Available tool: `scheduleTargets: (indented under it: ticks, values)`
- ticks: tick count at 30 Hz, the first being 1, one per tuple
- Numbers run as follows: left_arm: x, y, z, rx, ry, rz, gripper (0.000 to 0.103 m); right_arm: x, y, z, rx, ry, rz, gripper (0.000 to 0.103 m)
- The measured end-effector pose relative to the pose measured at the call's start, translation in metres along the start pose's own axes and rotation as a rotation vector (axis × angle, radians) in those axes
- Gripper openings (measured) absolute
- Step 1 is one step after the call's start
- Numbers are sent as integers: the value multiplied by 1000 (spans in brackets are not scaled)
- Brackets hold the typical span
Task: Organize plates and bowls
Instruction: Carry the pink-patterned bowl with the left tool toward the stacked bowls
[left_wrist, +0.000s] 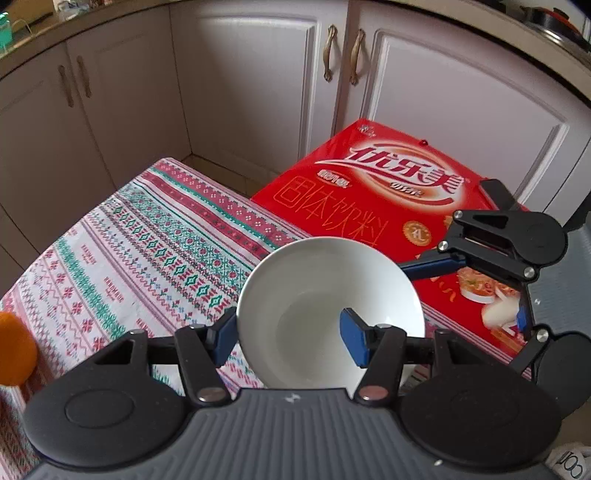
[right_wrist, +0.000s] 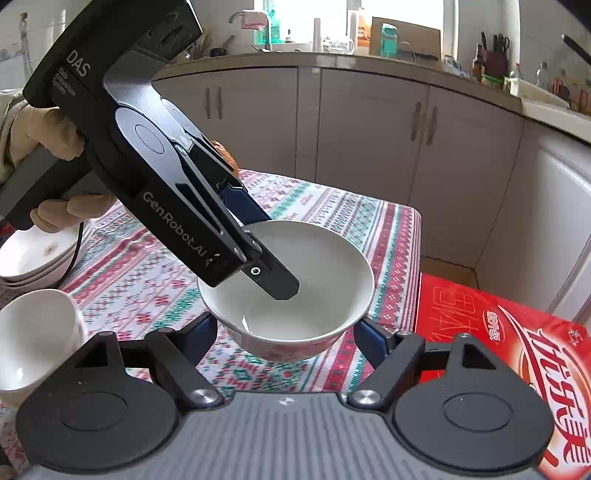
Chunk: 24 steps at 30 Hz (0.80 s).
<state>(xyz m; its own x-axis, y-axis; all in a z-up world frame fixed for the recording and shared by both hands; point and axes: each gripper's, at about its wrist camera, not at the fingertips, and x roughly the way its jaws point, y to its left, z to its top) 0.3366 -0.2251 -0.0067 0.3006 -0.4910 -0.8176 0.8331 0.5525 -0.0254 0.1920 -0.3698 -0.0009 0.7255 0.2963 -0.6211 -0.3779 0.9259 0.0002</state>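
Observation:
A white bowl (left_wrist: 325, 306) (right_wrist: 295, 291) is held above the patterned tablecloth (left_wrist: 140, 240) (right_wrist: 147, 269). My left gripper (left_wrist: 291, 336) (right_wrist: 255, 240) is shut on the bowl's rim, one finger inside, one outside. My right gripper (right_wrist: 284, 336) is open, its fingers on either side of the bowl's base, apart from it; it shows at the right of the left wrist view (left_wrist: 491, 258). Another white bowl (right_wrist: 33, 336) stands at the left, with stacked plates (right_wrist: 33, 258) behind it.
A red carton (left_wrist: 388, 206) (right_wrist: 498, 350) lies off the table's right edge. An orange (left_wrist: 14, 350) sits at the left. Grey kitchen cabinets (left_wrist: 258, 92) (right_wrist: 369, 129) stand beyond the table.

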Motion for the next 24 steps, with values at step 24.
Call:
scheduleTargets:
  ticks: [24]
  values:
    - [-110, -46, -71, -62, -74, 116, 58, -68, 92, 6, -83, -29, 84, 85]
